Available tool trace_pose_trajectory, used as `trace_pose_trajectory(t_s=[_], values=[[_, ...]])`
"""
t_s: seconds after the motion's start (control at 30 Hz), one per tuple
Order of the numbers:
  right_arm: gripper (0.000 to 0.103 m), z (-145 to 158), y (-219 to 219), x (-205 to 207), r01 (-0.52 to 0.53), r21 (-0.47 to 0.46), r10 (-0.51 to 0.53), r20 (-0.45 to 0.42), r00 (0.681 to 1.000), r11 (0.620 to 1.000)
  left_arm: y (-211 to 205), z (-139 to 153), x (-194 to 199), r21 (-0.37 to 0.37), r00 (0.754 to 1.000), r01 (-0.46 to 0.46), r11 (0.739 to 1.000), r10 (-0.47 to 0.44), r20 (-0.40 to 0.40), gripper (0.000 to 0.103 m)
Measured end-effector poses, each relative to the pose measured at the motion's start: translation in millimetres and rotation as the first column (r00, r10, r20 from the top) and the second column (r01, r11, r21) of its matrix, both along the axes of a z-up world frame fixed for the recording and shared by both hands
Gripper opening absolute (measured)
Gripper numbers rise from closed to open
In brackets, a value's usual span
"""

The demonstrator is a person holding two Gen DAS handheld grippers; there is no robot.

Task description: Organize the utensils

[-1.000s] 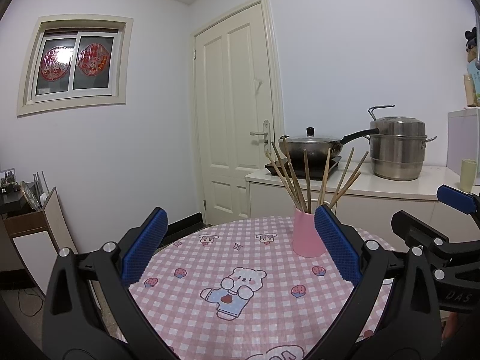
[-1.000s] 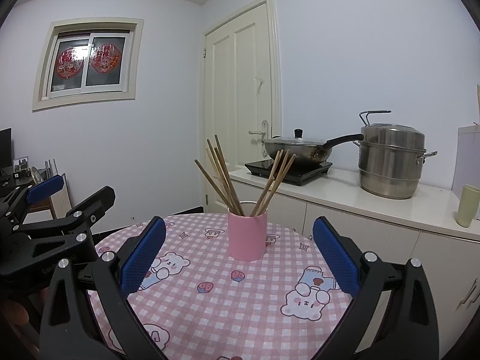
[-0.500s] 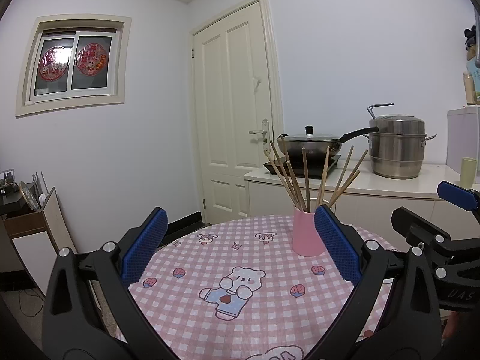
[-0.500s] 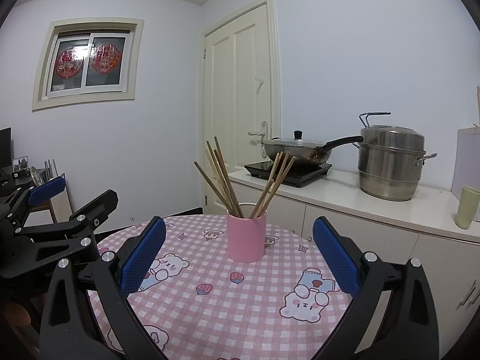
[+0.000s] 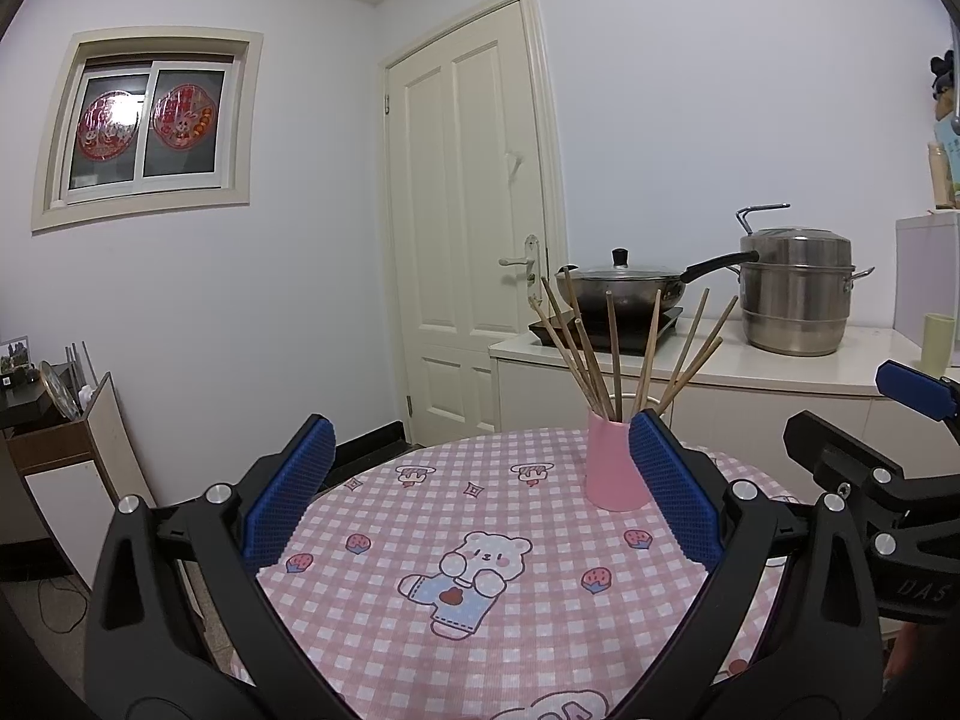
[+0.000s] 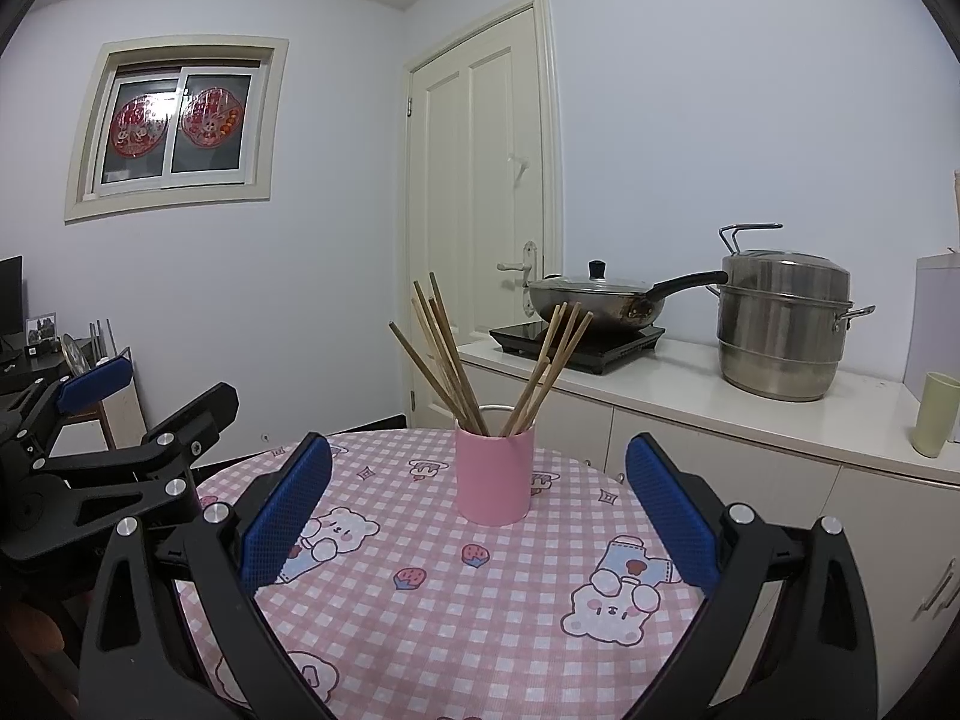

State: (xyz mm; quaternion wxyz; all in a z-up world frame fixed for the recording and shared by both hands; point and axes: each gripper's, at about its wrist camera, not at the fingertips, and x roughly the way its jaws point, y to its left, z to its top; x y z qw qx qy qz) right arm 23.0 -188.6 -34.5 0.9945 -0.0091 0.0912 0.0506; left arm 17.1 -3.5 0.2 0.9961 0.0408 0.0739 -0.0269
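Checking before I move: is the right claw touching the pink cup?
Apart. The right wrist view shows the pink cup standing between the open right claw fingers, with checkered tablecloth visible on both sides.

Both fisheye views ride low over the round counter (image 5: pixel 480 540), facing the door (image 6: pixel 480 240). The left wrist view looks out between its left claw (image 5: pixel 480 492) fingers, right claw (image 5: pixel 888 462) entering at its right edge. The right wrist view sits nearer the pink cup (image 6: pixel 495 474); both share the cup, wok (image 6: pixel 594 300) and steamer (image 5: pixel 795 294).
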Motion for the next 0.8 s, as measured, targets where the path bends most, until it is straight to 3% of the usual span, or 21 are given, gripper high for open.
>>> trace_pose_trajectory(t_s=[0.8], values=[[0.095,-5.7,-3.8,10.2,0.0,0.005,0.0,-0.026,1.0,1.0,-0.8,-8.6,10.9,-0.004,0.999,-0.007,1.0,0.007,-0.039,0.097]])
